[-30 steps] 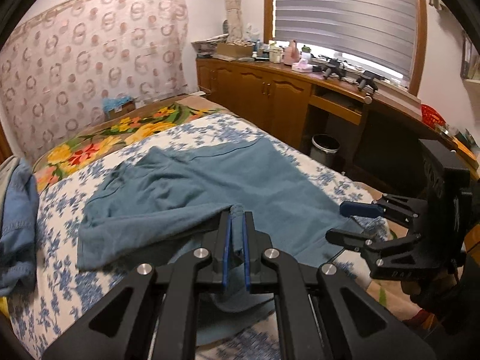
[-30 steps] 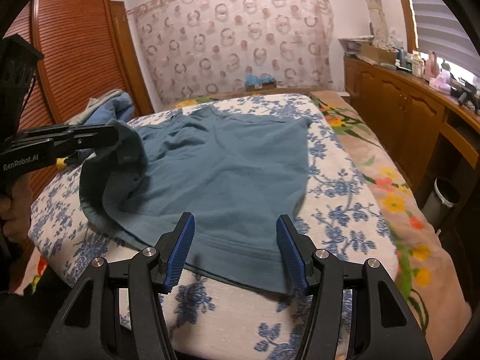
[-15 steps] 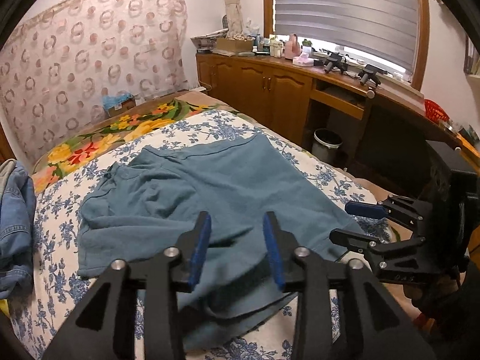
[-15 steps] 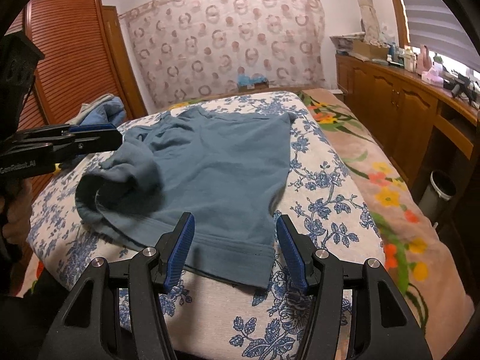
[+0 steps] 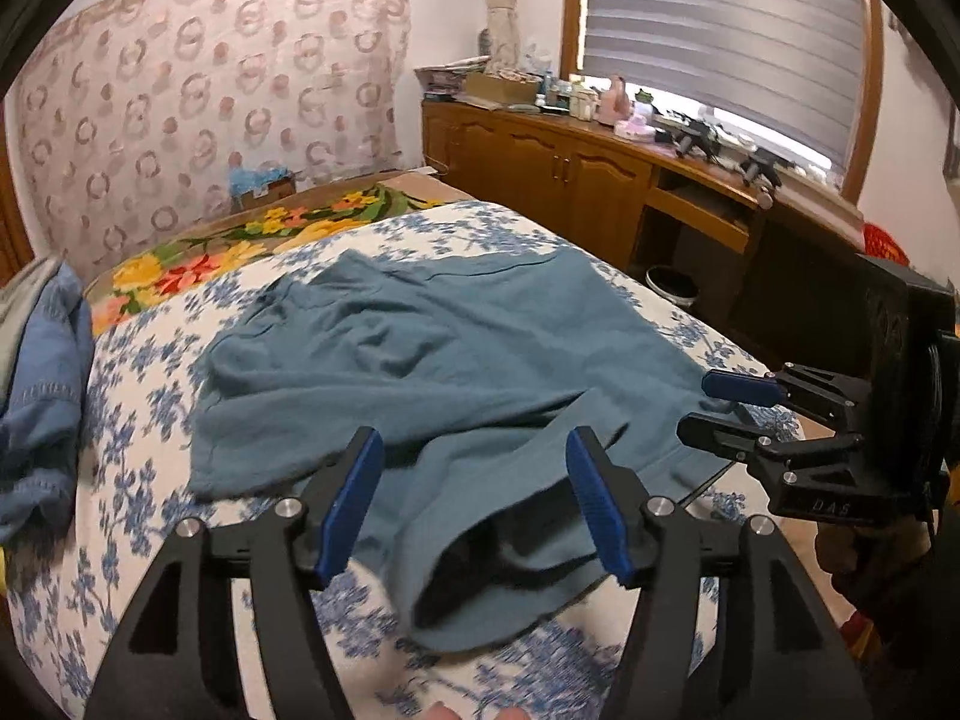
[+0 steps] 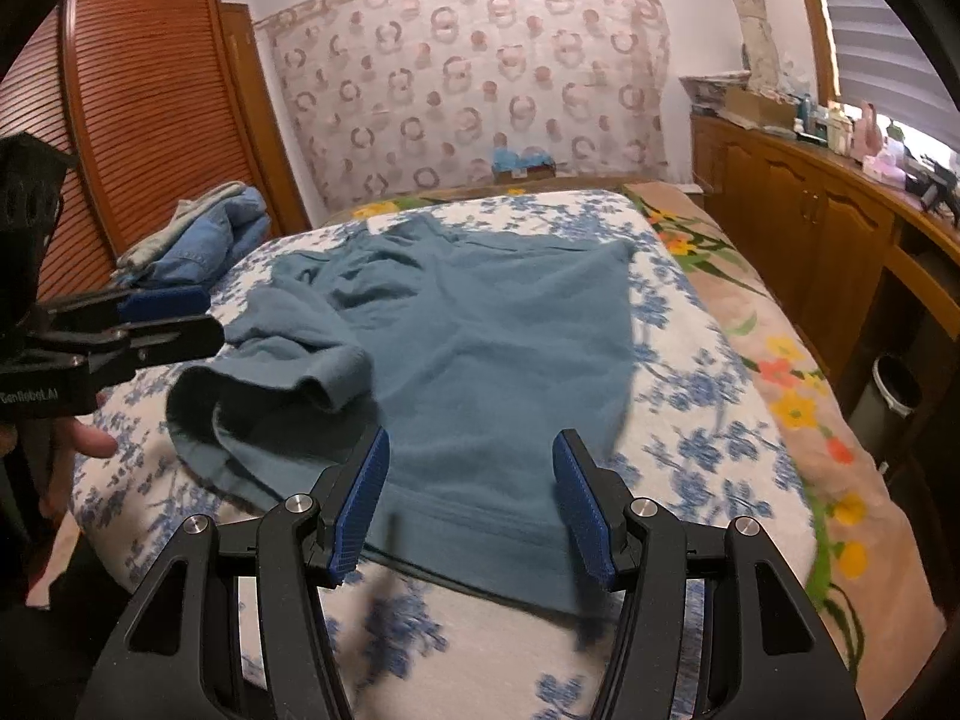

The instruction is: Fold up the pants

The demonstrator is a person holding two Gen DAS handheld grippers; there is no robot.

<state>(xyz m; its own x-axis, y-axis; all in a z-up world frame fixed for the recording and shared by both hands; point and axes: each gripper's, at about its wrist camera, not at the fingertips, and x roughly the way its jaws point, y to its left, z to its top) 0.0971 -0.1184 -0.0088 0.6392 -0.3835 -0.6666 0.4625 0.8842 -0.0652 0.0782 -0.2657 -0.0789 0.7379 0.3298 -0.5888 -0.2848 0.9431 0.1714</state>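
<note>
Barely started: pants (image 5: 456,360) lie rumpled ahead of my left gripper (image 5: 474,498), jaws opening and gripping nothing, right gripper (image 6: 471,501) spread, real folding's all left.

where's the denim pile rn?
The denim pile sits at the far left edge of the bed in the right wrist view, against the louvred wardrobe, left of the teal pants and not touching them.

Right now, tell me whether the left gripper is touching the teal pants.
Apart. In the right wrist view the left gripper, jaws opening, hangs above the pants with patterned bedsheet visible beneath it.
</note>
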